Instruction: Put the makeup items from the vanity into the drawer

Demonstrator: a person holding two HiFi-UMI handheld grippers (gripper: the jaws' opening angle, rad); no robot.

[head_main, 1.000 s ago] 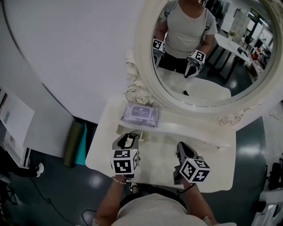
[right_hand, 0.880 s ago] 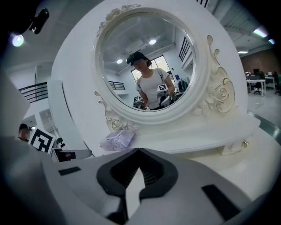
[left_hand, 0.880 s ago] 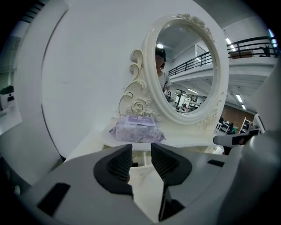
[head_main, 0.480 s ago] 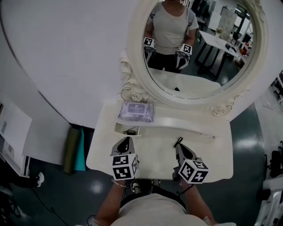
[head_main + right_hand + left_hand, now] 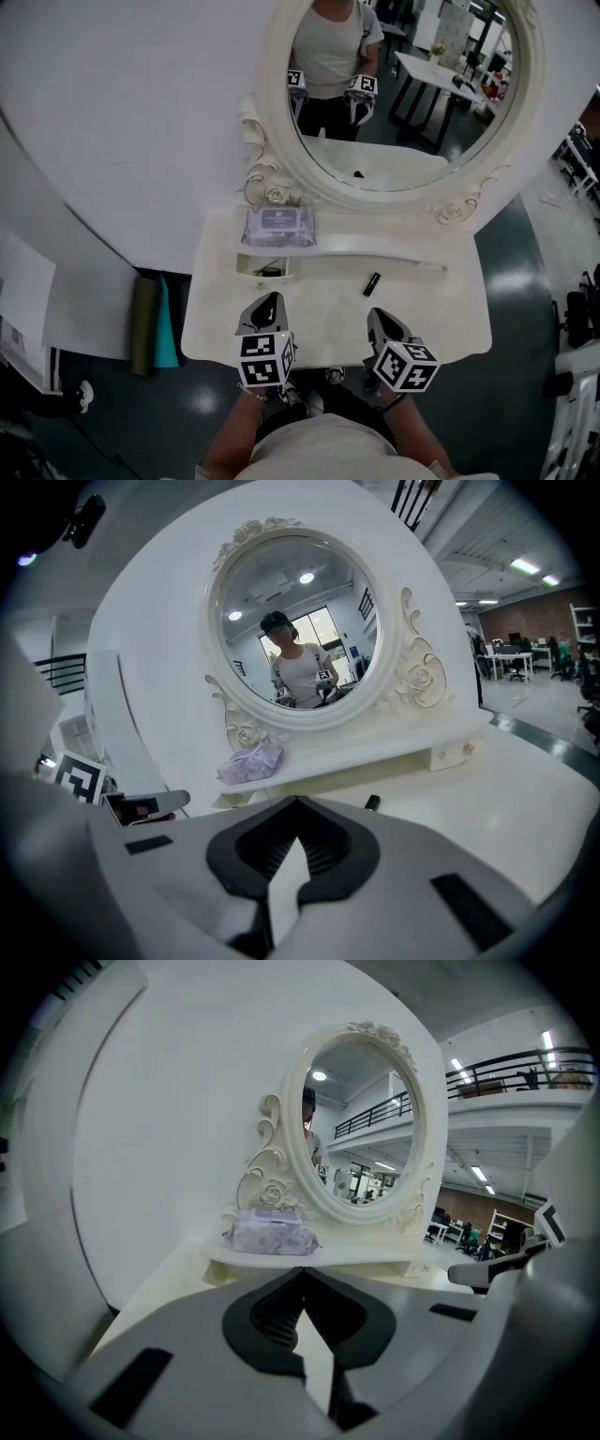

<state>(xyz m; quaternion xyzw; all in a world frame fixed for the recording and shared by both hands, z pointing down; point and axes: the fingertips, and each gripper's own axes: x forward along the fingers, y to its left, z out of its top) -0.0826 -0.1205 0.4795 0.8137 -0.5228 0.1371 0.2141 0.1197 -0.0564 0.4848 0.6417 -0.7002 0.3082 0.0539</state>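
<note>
A small black makeup tube (image 5: 372,282) (image 5: 372,802) lies on the white vanity top (image 5: 422,309), a short way beyond my right gripper (image 5: 373,315) (image 5: 296,799), which is shut and empty. My left gripper (image 5: 271,298) (image 5: 302,1269) hangs over the front left of the top, just short of the open drawer (image 5: 263,268). Its jaws have just been closing and now meet with nothing between them. A dark item lies inside the drawer. A purple wipes pack (image 5: 278,227) (image 5: 270,1232) (image 5: 249,760) rests on the raised shelf above the drawer.
The oval mirror (image 5: 394,84) in its carved cream frame rises behind the shelf and reflects a person with both grippers. A second small drawer with a knob (image 5: 457,752) sits under the shelf's right end. A green and teal roll (image 5: 150,323) stands on the floor at left.
Both grippers have drawn back from the shelf toward the table's front edge. The left jaws went from open at the drawer to shut. The black tube now lies apart from the right gripper.
</note>
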